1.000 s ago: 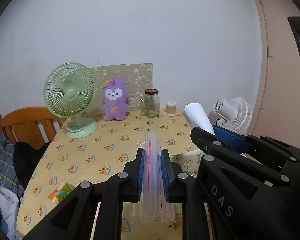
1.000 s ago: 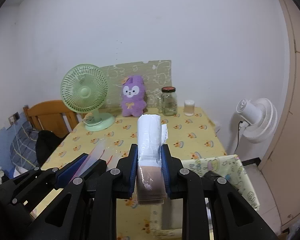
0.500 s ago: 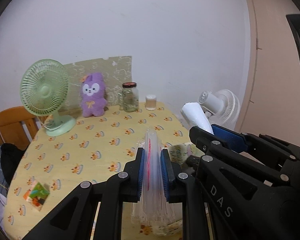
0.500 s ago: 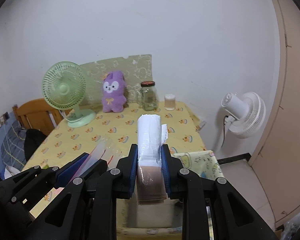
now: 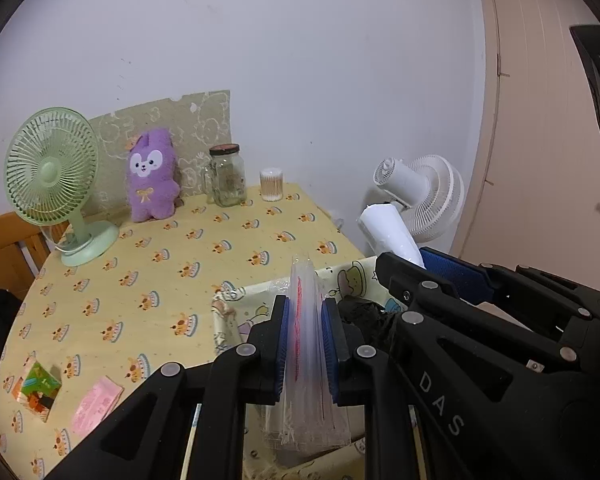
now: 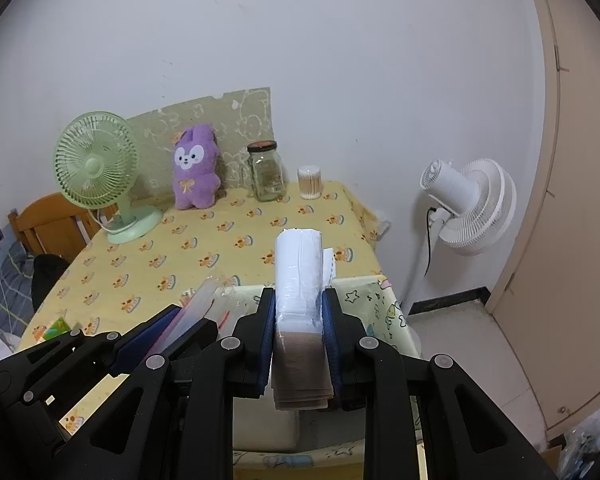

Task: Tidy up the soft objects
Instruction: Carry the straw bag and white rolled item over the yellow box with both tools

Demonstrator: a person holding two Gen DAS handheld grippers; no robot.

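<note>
My left gripper [image 5: 304, 344] is shut on a stack of clear plastic zip bags [image 5: 306, 360] with a pink stripe, held upright over a yellow cartoon-print fabric bin [image 5: 236, 300]. My right gripper [image 6: 299, 344] is shut on a white wrapped packet [image 6: 300, 276] with a brown folded lower part, held above the same bin [image 6: 384, 304]. The right gripper and its packet [image 5: 388, 236] show at the right of the left wrist view. The left gripper's bags [image 6: 196, 312] show at the lower left of the right wrist view. Something black [image 5: 364, 316] lies in the bin.
A purple plush toy [image 5: 152, 174], green desk fan [image 5: 52, 176], glass jar [image 5: 226, 176] and cotton swab tub [image 5: 271, 184] stand at the table's far edge. Small packets [image 5: 36, 390] [image 5: 96, 402] lie at front left. A white floor fan [image 6: 468, 204] stands right of the table.
Both grippers have moved right and forward with their loads, so the fabric bin now lies directly under them. The grips have not changed.
</note>
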